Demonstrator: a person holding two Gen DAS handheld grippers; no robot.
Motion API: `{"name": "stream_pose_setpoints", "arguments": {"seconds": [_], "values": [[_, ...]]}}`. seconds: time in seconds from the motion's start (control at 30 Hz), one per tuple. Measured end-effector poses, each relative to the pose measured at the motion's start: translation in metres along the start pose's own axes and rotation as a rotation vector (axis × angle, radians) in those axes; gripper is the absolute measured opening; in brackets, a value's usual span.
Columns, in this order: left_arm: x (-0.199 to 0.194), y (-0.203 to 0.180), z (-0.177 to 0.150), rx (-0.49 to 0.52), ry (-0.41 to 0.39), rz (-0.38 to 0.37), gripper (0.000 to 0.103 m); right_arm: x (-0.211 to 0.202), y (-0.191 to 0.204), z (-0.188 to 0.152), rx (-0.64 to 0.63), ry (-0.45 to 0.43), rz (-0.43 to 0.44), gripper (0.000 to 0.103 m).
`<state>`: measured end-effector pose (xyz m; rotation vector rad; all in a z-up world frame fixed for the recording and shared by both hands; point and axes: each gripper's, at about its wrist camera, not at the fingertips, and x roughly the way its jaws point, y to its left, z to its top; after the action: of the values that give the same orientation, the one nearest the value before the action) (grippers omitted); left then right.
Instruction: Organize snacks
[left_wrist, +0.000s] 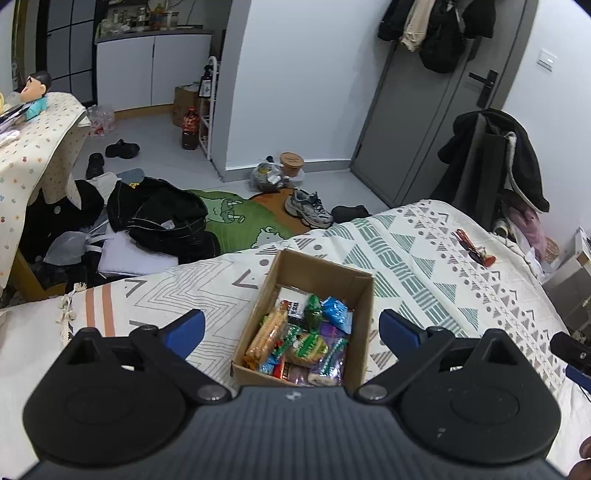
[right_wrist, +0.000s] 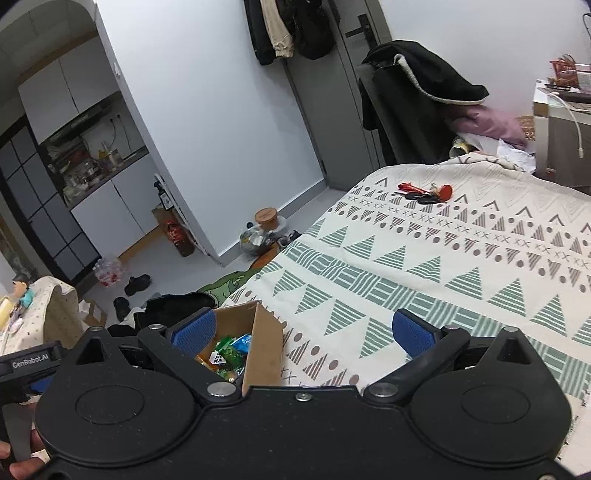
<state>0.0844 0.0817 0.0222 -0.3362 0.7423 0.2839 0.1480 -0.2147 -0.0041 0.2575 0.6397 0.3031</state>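
Two claws, both spread wide and empty. Left claw (left_wrist: 291, 326) hovering just above the cardboard box (left_wrist: 317, 275), blue pads (left_wrist: 186, 328) either side of it, nothing between them but air; likely lined up that way to survey the load or to reach down for a packet. Right claw (right_wrist: 303, 334) off to the box's right, over bare patterned bedspread (right_wrist: 443, 266), gripping nothing, its left pad overlapping the box corner in view; probably parked clear so as not to crowd the other one.

Snacks (left_wrist: 299, 339) piled loose inside the box, which sits on the bed near its foot-end edge: a long orange-wrapped cracker pack (left_wrist: 267, 334) along the left wall, a green crinkly packet (left_wrist: 313, 308) and a blue one (left_wrist: 337, 312) toward the back, a round green-labelled piece in the middle, purple wrappers on the right. Heaped, not sorted, so the tidying looks barely begun or close to done; hard to judge which. No snacks seen lying outside the box.

A bunch of keys (right_wrist: 424, 194) with red tags well apart from the box, farther up the bed, not part of the job.

Writing: "GenRobot.AI" in white on the black handle (right_wrist: 29, 363) at the left edge of the right wrist view. A white card with dark print at the back of the box, too small to read. Wrapper print likewise too blurred to make out any brand.
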Motion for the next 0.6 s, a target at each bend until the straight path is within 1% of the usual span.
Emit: {"name": "stream_pose_setpoints", "arguments": {"seconds": [0.2, 0.4, 0.5, 0.6], "values": [[-0.015, -0.002, -0.005, 0.017, -0.009, -0.013, 0.1, -0.019, -0.002, -0.006, 0.006, -0.007, -0.003, 0.103], [-0.027, -0.001, -0.011, 0.042, -0.011, -0.032, 0.1, -0.035, 0.004, -0.014, 0.007, -0.019, -0.005, 0.103], [-0.03, 0.001, -0.017, 0.06, -0.004, -0.041, 0.1, -0.04, 0.008, -0.016, 0.012, -0.011, 0.003, 0.103], [-0.033, 0.004, -0.022, 0.063, 0.003, -0.042, 0.1, -0.041, 0.016, -0.019, -0.005, 0.006, -0.018, 0.103]]}}
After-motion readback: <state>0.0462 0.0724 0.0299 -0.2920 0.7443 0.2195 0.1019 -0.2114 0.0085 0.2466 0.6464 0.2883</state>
